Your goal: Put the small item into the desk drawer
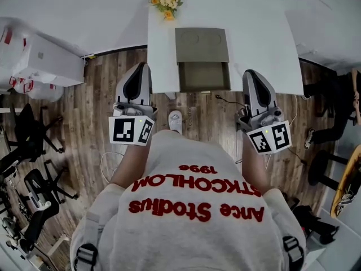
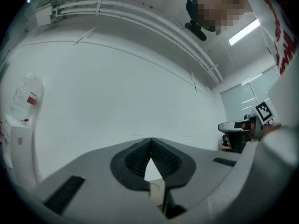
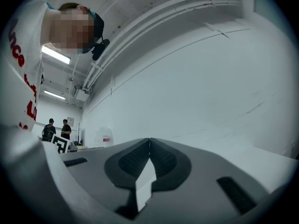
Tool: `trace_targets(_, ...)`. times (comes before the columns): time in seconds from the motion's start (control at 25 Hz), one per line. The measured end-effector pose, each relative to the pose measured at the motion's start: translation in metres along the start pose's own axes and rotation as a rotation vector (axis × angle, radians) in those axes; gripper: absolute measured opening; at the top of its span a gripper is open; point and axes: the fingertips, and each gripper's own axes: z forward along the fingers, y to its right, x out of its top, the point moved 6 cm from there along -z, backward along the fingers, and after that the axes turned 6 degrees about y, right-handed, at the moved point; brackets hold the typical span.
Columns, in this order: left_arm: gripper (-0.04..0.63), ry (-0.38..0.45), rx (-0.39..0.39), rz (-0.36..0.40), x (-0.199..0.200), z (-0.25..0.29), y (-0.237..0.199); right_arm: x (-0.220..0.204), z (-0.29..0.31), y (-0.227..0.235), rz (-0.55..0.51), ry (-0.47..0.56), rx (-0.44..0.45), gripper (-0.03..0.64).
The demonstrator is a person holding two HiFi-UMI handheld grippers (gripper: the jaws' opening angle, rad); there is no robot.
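A white desk (image 1: 259, 38) stands ahead of me in the head view. On it sits an olive-grey drawer box (image 1: 201, 44) whose drawer (image 1: 204, 76) is pulled out toward me; its inside looks dim and I see nothing in it. No small item shows in any view. My left gripper (image 1: 140, 68) hangs over the floor just off the desk's left front corner, and my right gripper (image 1: 252, 73) is at the desk's front edge to the right of the drawer. Both gripper views look up at a white wall. The left gripper (image 2: 150, 140) and the right gripper (image 3: 149, 140) are shut, with nothing held.
A bunch of yellow flowers (image 1: 165, 4) stands at the desk's far edge. Black office chairs (image 1: 28, 134) and white boxes with bags (image 1: 45, 58) crowd the left floor. A cable (image 1: 228, 101) lies under the desk front. Dark stools (image 1: 321, 162) stand right. Two people (image 3: 58, 129) stand far off.
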Motion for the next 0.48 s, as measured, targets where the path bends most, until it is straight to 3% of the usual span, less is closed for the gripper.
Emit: trace_targets(0.48, 0.008, -0.009, -0.093, -0.052, -0.017, 0.054, -0.044, -0.013, 0.038, 0.007, -0.008, -0.052, -0.104, 0.005)
